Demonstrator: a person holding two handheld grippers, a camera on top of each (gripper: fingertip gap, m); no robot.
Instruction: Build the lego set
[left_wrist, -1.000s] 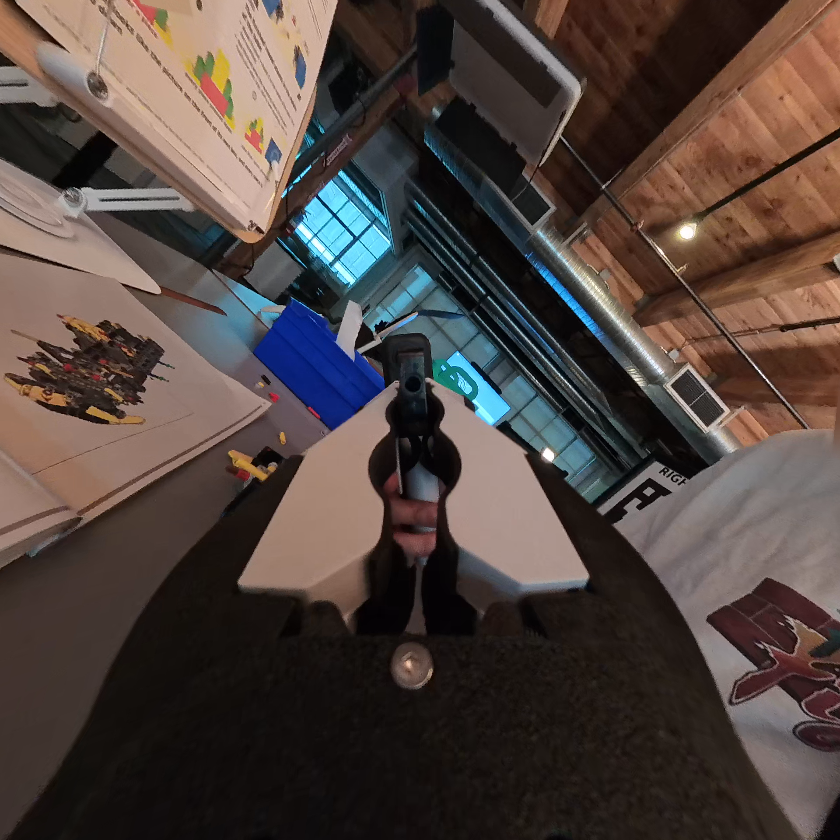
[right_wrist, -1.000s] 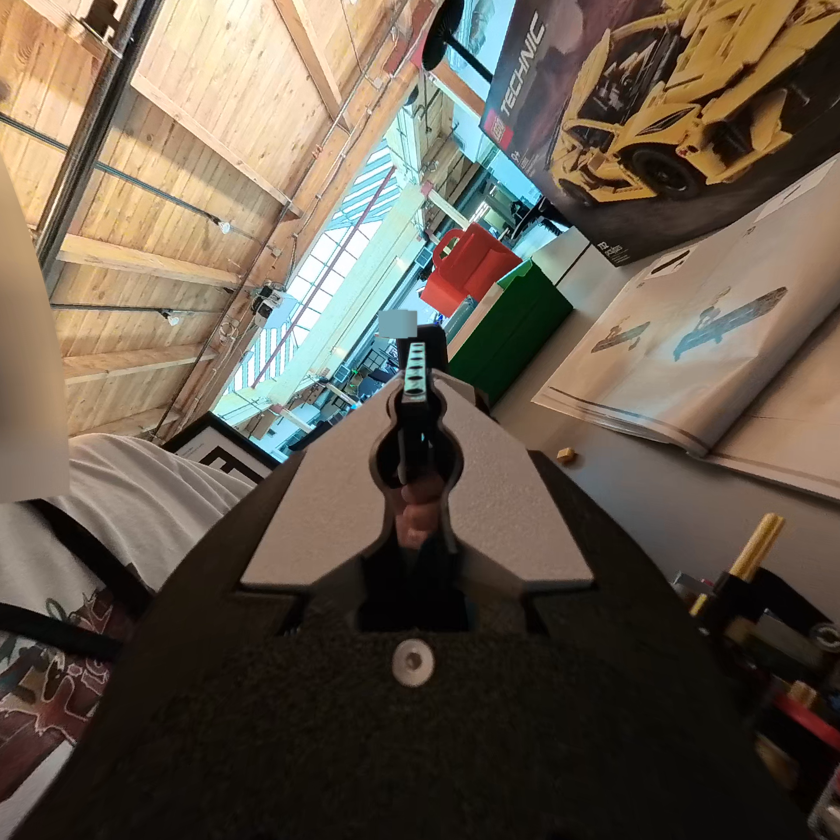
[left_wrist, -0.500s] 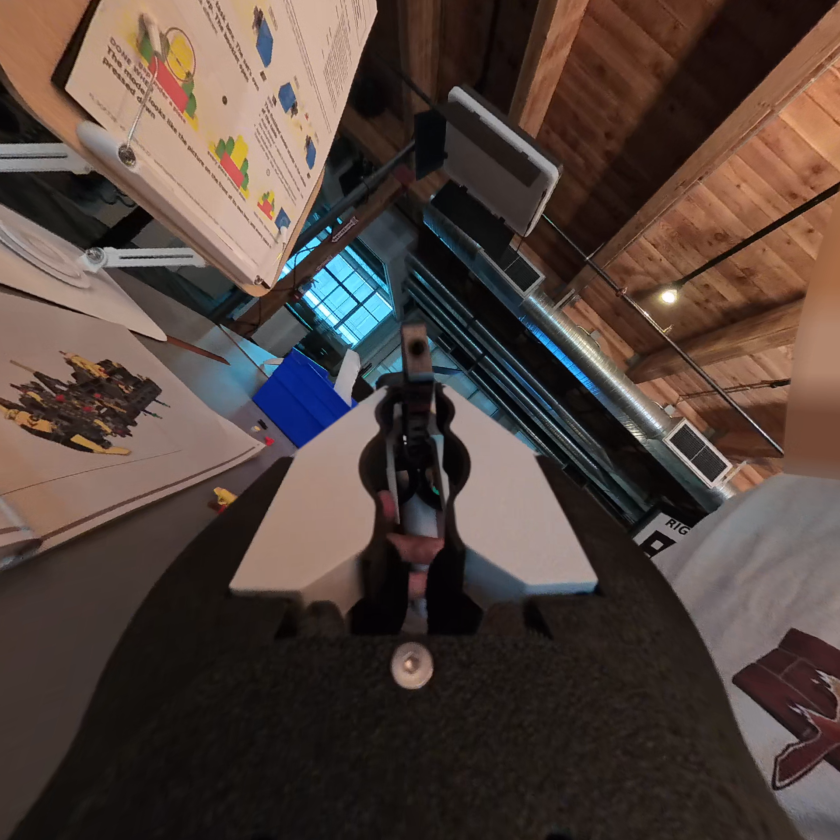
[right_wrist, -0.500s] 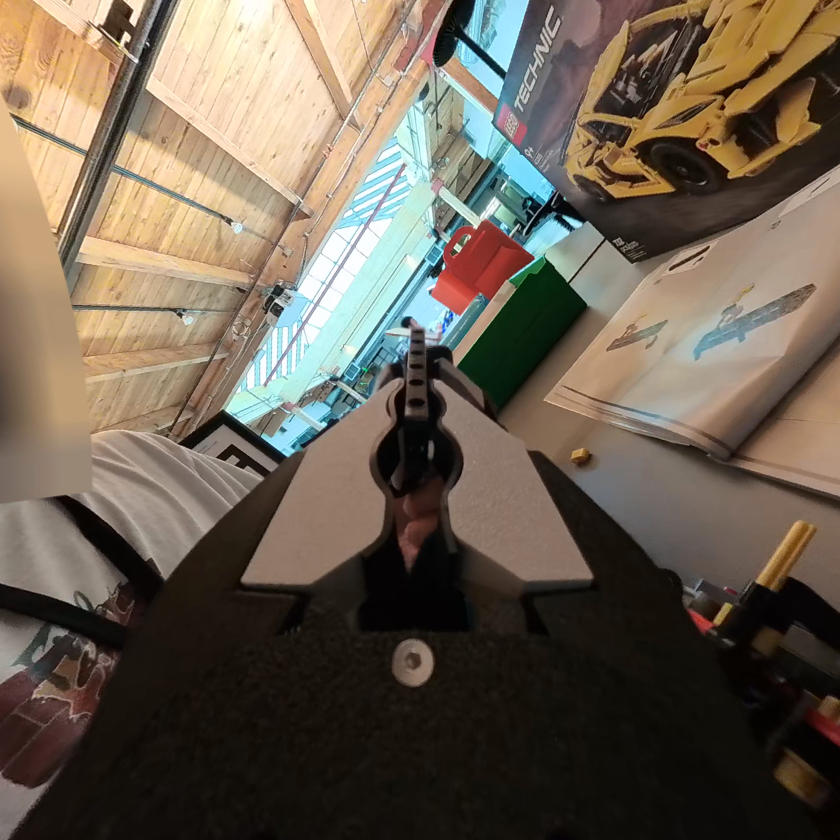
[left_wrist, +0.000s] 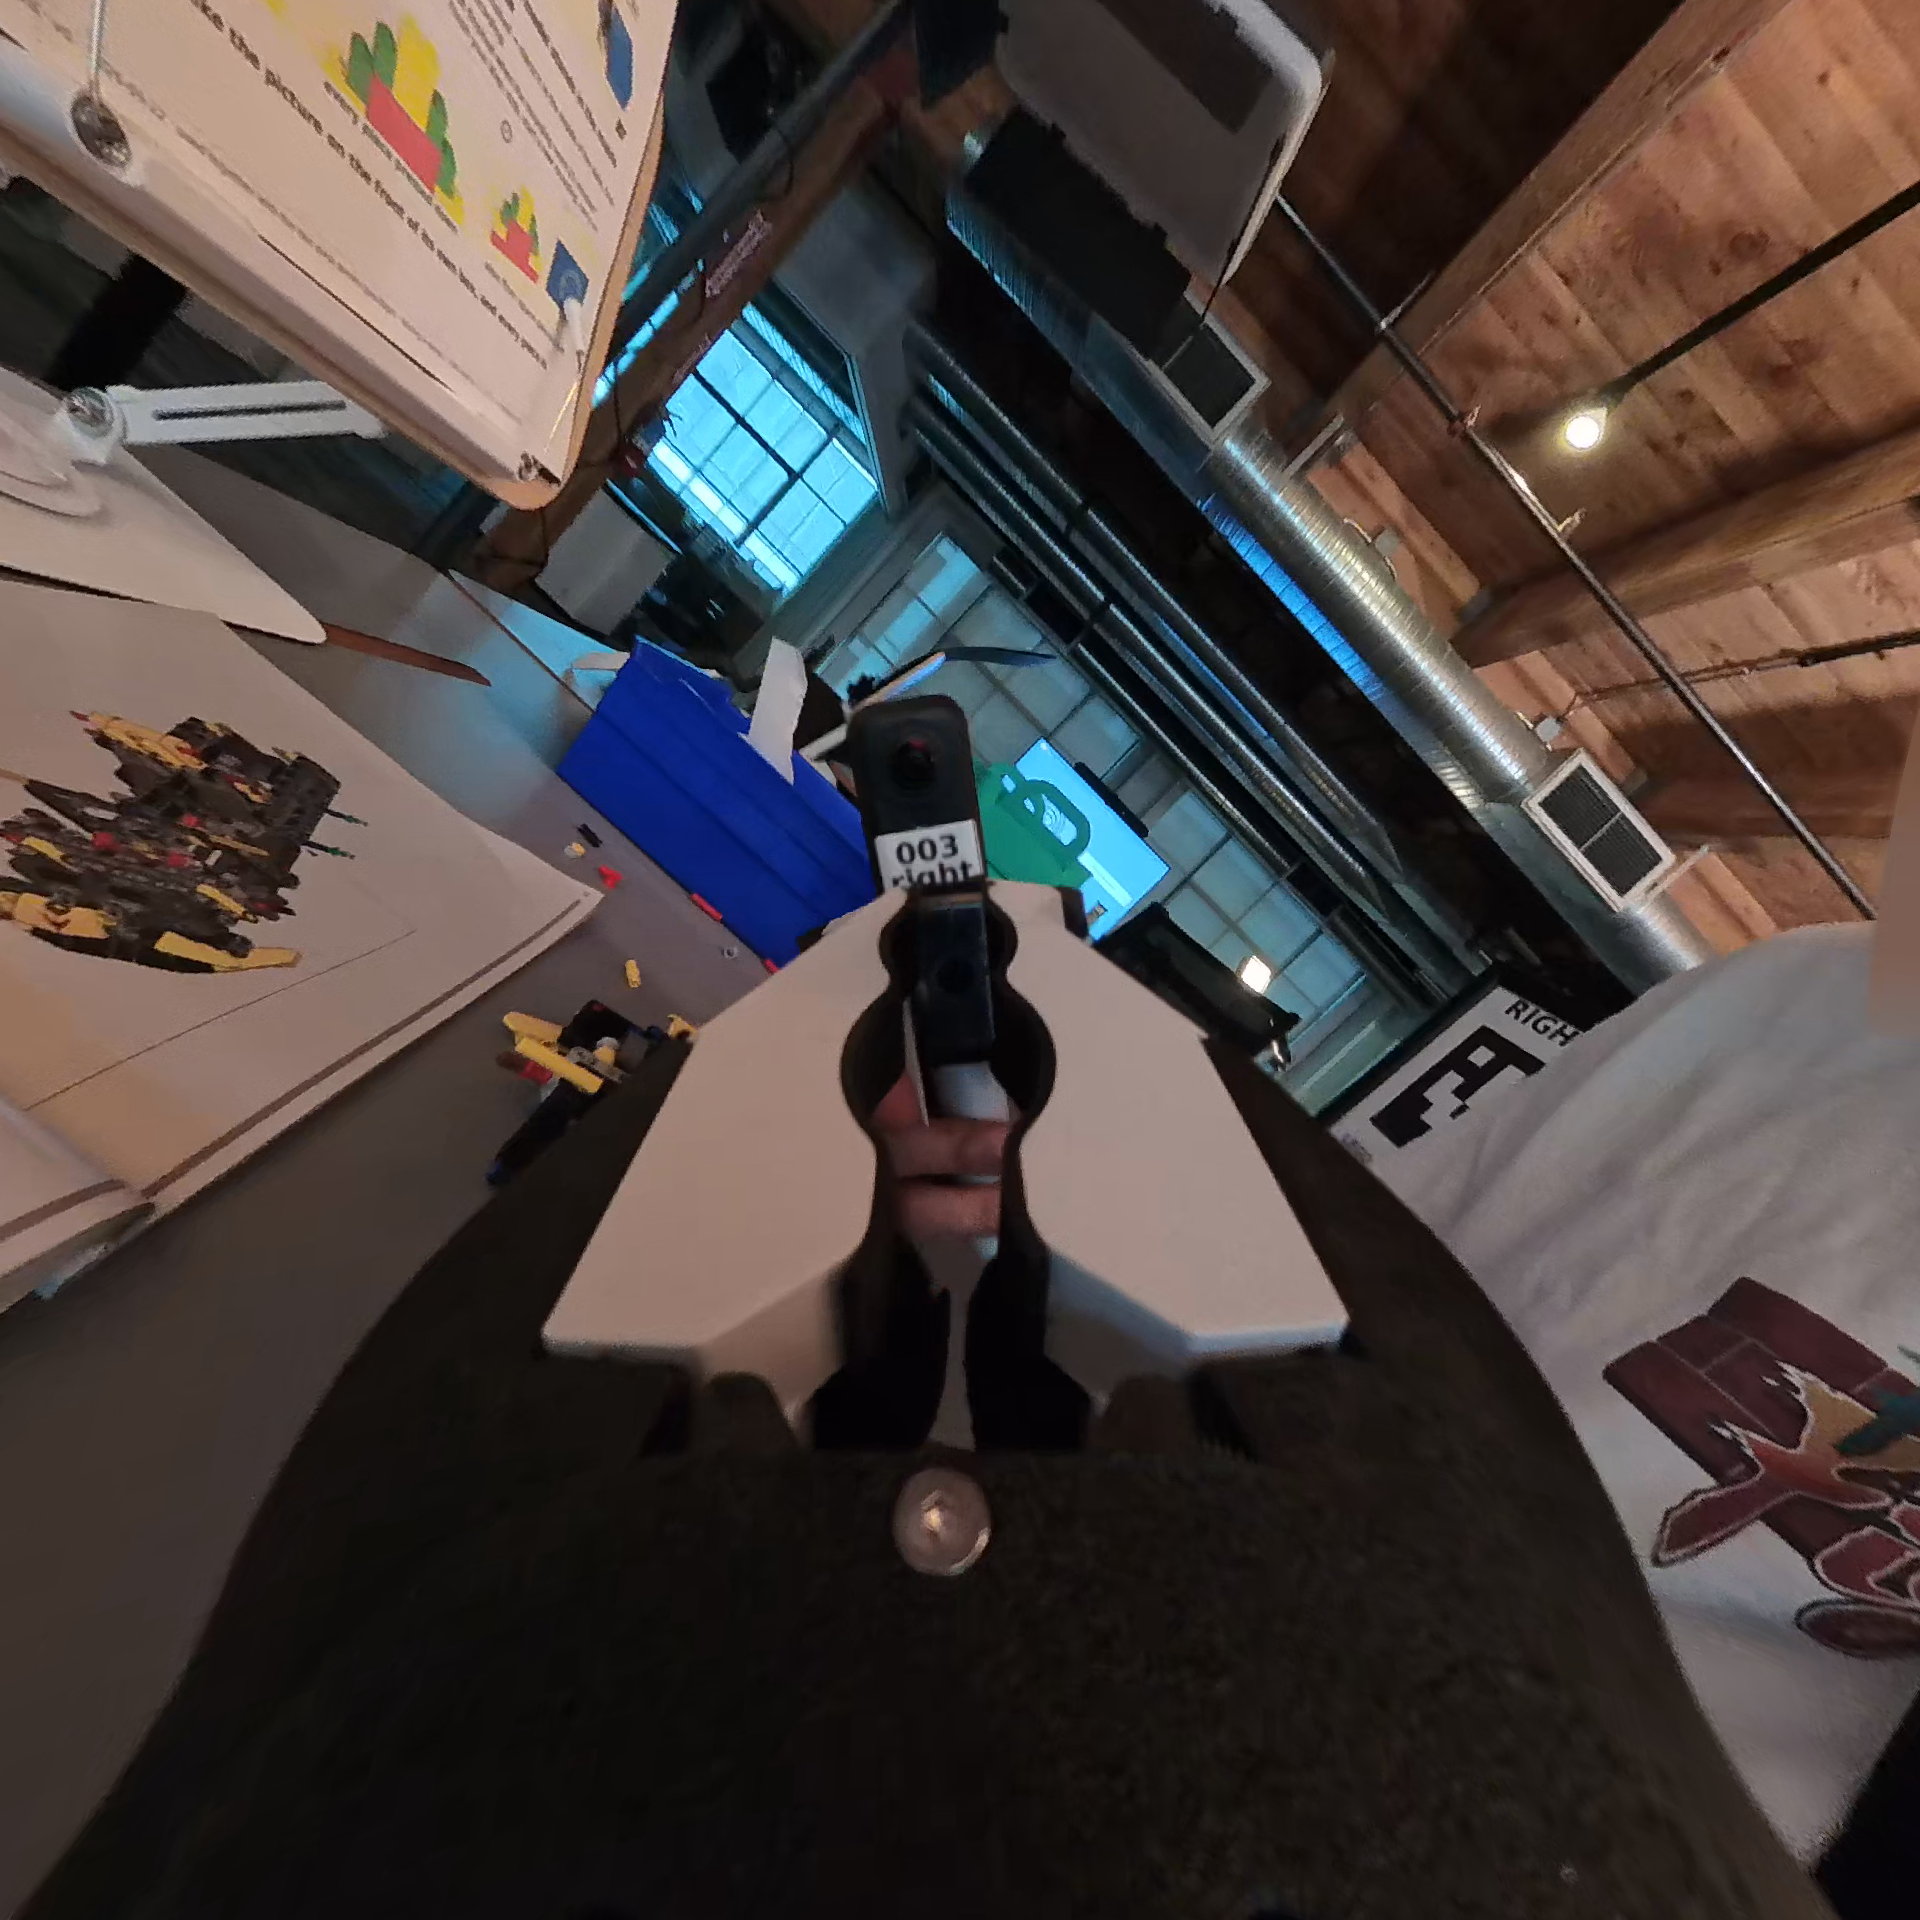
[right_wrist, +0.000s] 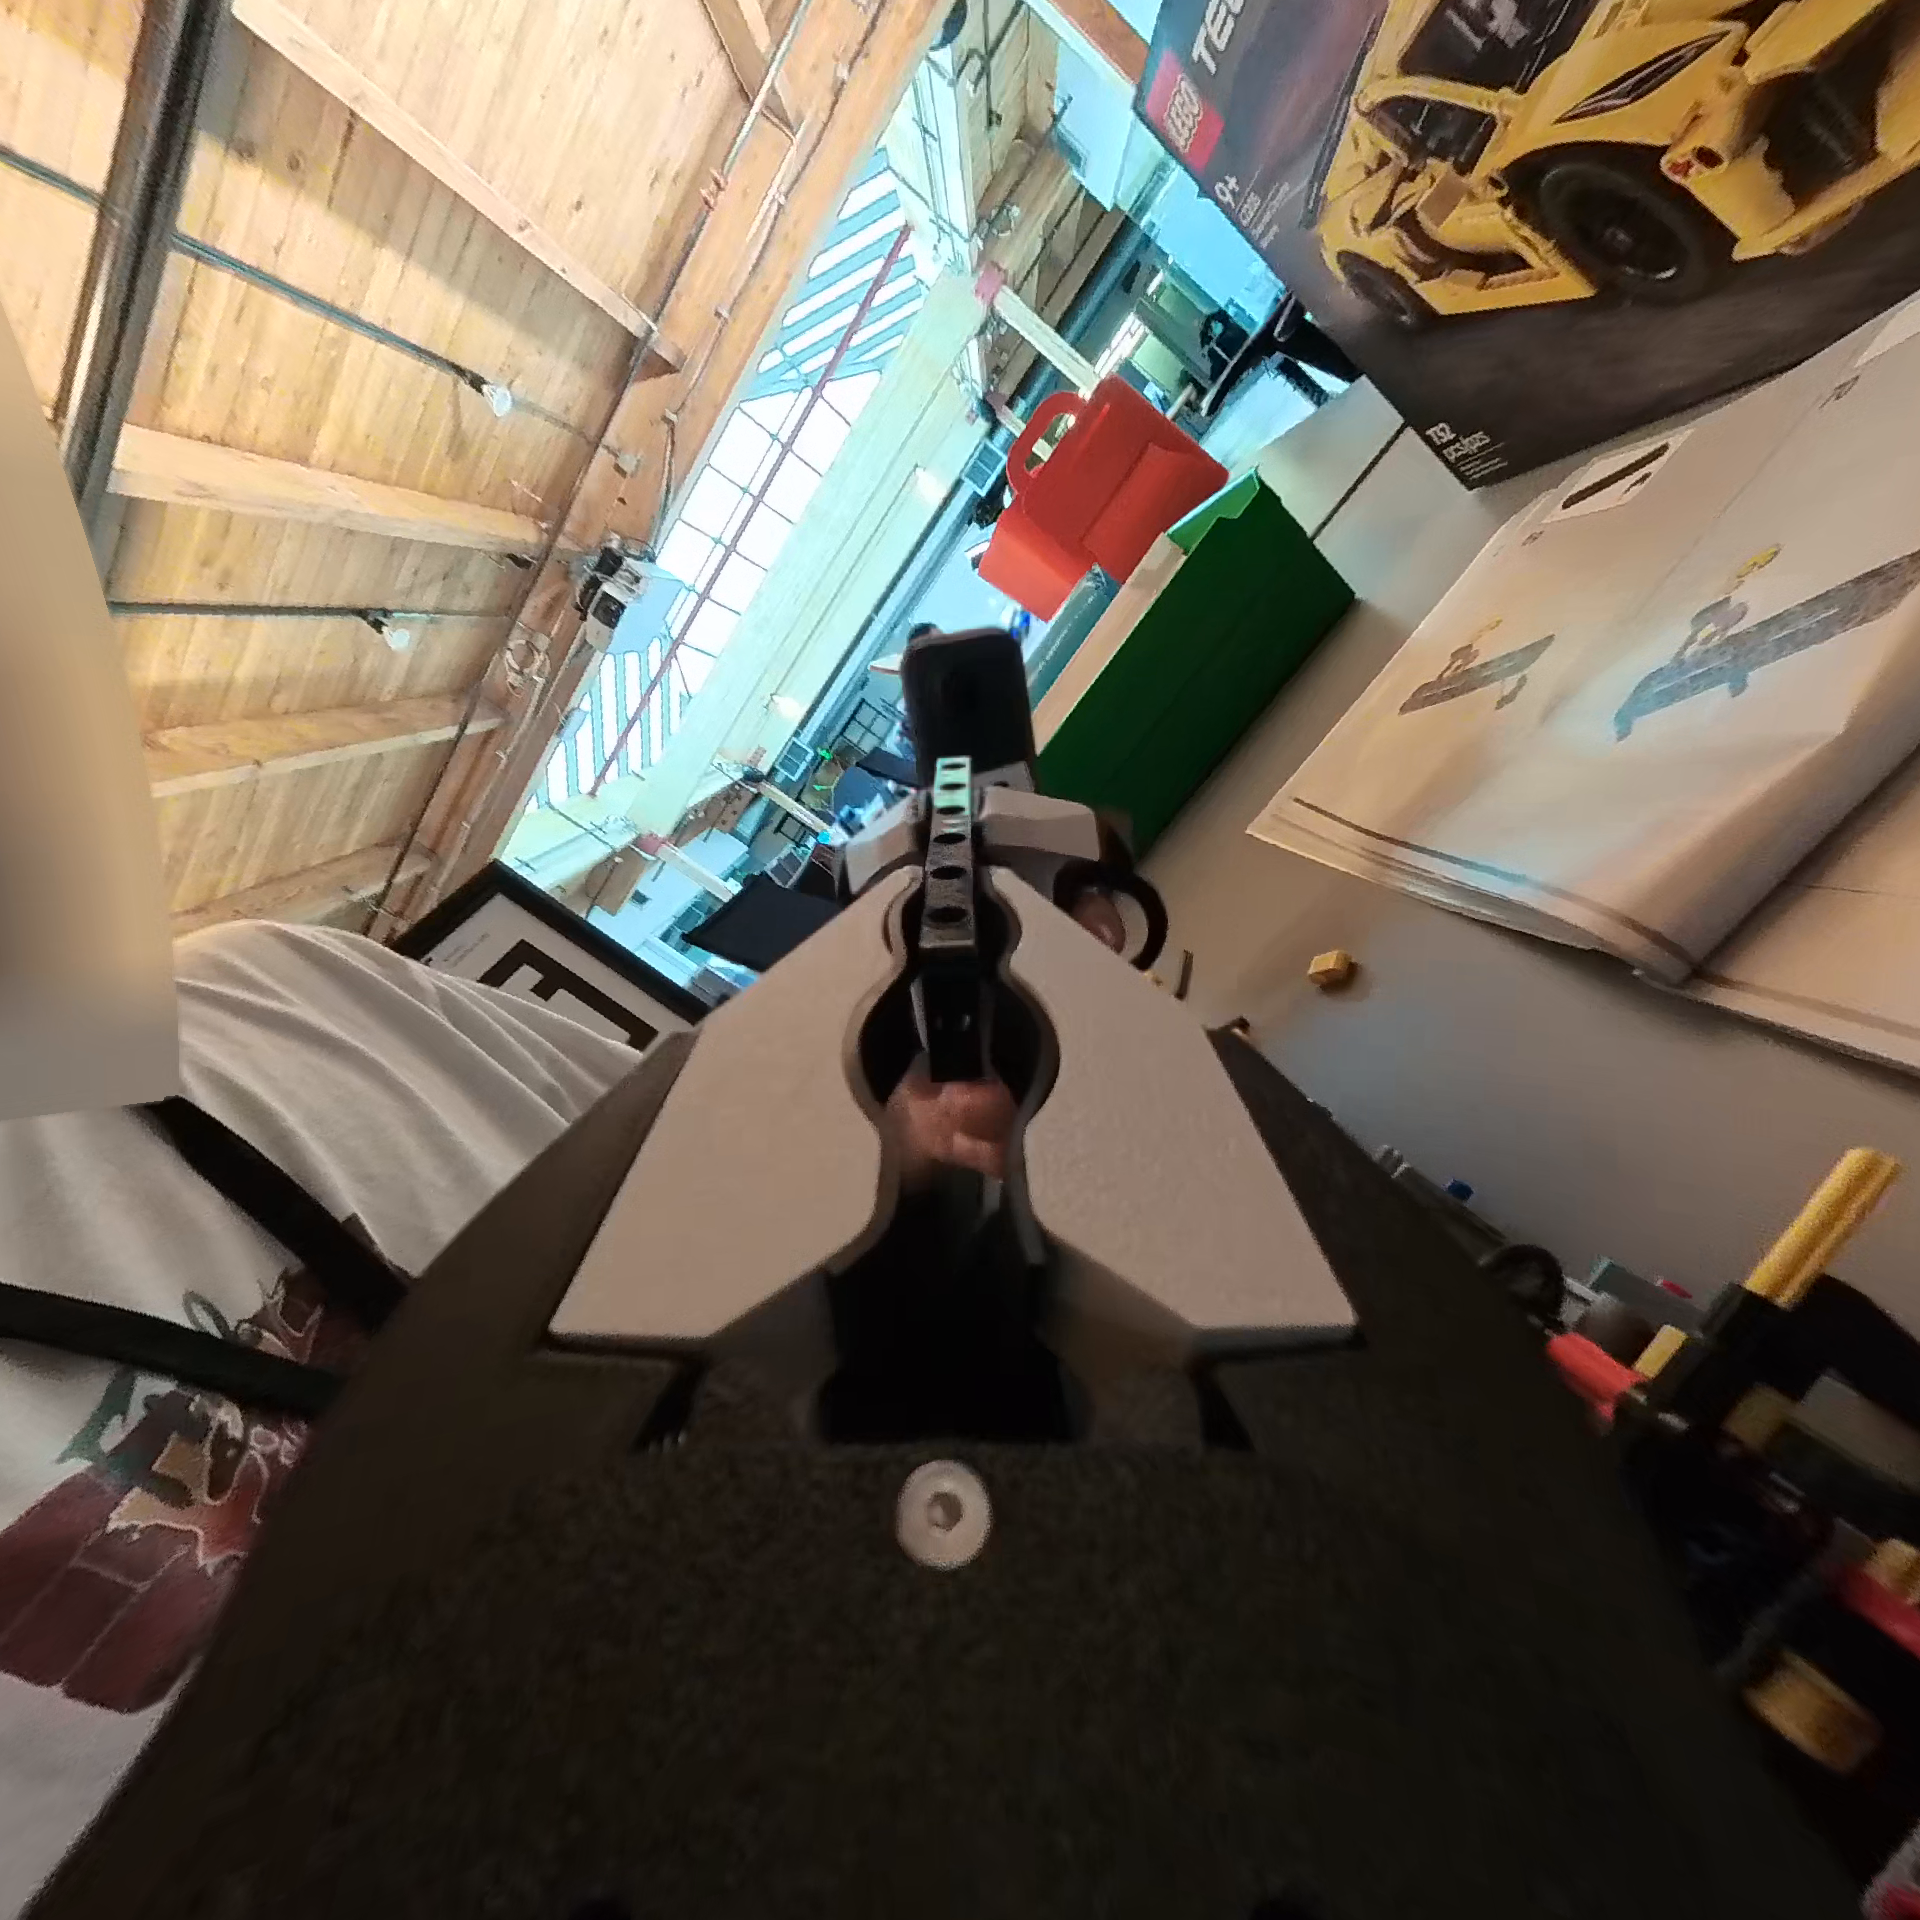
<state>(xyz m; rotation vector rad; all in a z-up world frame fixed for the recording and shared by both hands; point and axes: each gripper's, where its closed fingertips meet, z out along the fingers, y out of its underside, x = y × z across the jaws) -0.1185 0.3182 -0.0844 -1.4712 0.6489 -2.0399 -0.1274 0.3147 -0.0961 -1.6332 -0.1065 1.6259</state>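
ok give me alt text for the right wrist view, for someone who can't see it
The right gripper, tilted up toward a wooden ceiling, is shut on a black holed lego beam, with the other gripper just beyond it. An open instruction booklet, green bin and partly built model sit on the table at right.

Grey table (left_wrist: 312, 1299) bears open booklet (left_wrist: 208, 831) (loose bricks (left_wrist: 566, 1049) beside).

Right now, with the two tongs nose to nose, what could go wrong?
1. The right tongs and the left tongs both seem to pinch the black holed beam by its thin edges, off the table. Any twist between them could pop it loose and drop it.
2. The tips sit nearly touching, so a push that is off-line could knock them together.
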